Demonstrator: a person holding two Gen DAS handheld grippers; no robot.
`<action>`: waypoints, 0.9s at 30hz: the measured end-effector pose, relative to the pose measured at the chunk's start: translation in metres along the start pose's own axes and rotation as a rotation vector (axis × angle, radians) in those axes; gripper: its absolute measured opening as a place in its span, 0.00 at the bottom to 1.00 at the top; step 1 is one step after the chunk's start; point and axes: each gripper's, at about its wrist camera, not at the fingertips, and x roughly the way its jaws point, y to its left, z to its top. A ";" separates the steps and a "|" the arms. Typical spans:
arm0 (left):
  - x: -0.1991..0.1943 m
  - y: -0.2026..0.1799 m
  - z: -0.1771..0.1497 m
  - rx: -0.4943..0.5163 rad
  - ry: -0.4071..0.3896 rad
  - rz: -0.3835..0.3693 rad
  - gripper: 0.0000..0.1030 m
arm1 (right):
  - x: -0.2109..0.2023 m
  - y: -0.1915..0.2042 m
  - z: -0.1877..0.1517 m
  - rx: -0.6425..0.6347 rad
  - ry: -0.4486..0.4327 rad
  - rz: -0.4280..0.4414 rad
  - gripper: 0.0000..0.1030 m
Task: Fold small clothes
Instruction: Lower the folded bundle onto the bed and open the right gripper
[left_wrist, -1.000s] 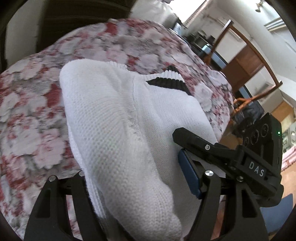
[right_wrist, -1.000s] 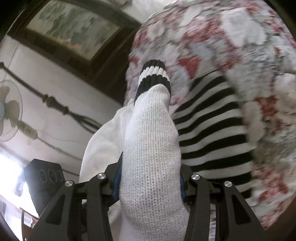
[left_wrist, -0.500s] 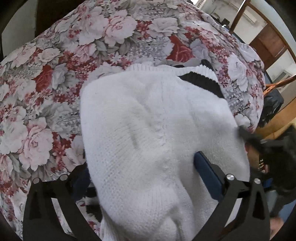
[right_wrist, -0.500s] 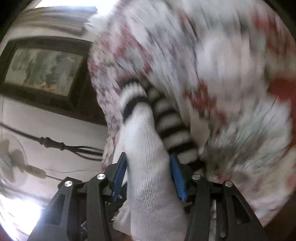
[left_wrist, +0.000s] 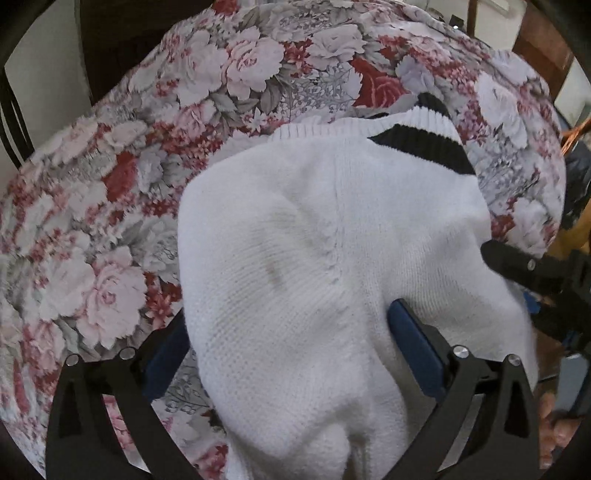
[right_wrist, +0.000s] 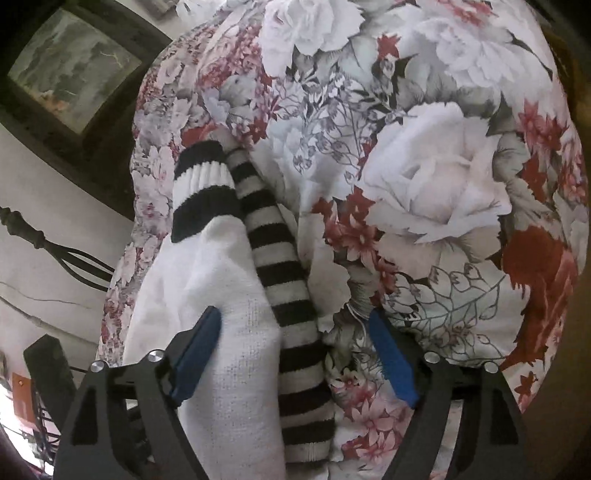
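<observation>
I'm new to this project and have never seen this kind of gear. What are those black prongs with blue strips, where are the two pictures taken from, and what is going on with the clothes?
No robot here: a person holds a two-finger gripper in each hand, each carrying a fisheye camera that looks along its fingers. One picture is the left wrist view, the other the right.

A white knit sweater with a black-and-white cuff lies on a floral cover.

The left gripper and the right gripper both stand open around the knit, blue pads apart, gripping nothing. A black-striped part shows beside the white knit.
</observation>
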 end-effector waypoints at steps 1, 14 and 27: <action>-0.001 -0.002 -0.001 0.011 -0.010 0.014 0.96 | 0.000 0.000 -0.001 0.000 0.000 0.000 0.80; -0.044 0.014 -0.028 -0.063 -0.028 -0.015 0.96 | -0.058 0.027 -0.034 -0.093 -0.048 0.005 0.79; -0.050 0.016 -0.064 0.026 -0.017 0.071 0.96 | -0.048 0.014 -0.075 -0.146 0.052 -0.135 0.95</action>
